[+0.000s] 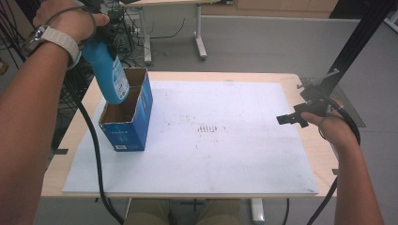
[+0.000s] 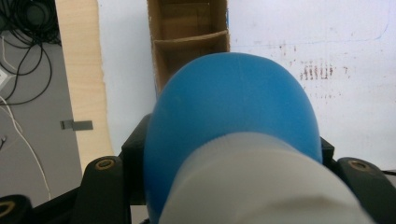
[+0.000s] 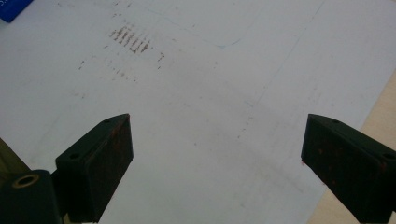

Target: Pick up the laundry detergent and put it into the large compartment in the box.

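Note:
A blue bottle (image 1: 111, 70) with a pale near end (image 2: 261, 186) hangs tilted at the table's left, and my left gripper (image 2: 231, 144) is shut on it, its black jaws pressing both sides. The bottle's lower end dips into the open top of a blue cardboard box (image 1: 124, 133) with two brown compartments (image 2: 187, 28); it sits by the divider, and I cannot tell which compartment it is in. My right gripper (image 1: 288, 119) hovers open over the right side of the white board (image 3: 210, 93), nothing between its pads (image 3: 100, 163).
The white board (image 1: 211, 140) covers most of the wooden table (image 1: 307, 82) and bears faint brown marks (image 1: 206, 128) at its middle. A black frame post (image 1: 356, 47) rises at the right. Cables (image 2: 23, 56) lie on the floor left of the table.

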Motion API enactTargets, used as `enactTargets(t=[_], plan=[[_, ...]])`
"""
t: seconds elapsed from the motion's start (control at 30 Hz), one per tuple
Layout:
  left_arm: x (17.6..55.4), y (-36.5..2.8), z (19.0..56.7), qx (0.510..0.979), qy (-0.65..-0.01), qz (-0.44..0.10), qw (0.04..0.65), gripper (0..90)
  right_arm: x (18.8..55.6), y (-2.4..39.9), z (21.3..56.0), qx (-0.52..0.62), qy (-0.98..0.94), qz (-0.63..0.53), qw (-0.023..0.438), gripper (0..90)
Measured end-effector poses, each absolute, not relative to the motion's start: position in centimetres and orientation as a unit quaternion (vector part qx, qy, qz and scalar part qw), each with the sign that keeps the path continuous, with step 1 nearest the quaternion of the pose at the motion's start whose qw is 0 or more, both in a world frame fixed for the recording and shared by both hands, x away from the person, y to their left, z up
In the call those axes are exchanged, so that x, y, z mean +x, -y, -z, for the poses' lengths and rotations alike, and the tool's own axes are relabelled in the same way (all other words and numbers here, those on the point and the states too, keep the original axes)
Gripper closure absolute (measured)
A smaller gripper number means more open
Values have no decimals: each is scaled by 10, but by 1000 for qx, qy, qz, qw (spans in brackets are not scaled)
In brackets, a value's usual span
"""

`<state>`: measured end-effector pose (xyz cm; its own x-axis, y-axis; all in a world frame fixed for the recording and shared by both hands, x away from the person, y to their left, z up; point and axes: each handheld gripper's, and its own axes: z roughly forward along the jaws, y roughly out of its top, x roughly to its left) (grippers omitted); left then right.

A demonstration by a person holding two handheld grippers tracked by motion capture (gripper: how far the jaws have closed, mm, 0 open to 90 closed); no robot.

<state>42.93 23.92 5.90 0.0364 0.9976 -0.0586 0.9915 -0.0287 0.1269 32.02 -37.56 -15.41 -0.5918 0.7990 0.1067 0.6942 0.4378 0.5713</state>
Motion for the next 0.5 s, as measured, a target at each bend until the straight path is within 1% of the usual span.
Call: enactTargets(t=[0.5], plan=[[439, -241, -44, 713, -698, -23, 58, 394, 327, 376, 159, 446, -842, -291, 83, 89]])
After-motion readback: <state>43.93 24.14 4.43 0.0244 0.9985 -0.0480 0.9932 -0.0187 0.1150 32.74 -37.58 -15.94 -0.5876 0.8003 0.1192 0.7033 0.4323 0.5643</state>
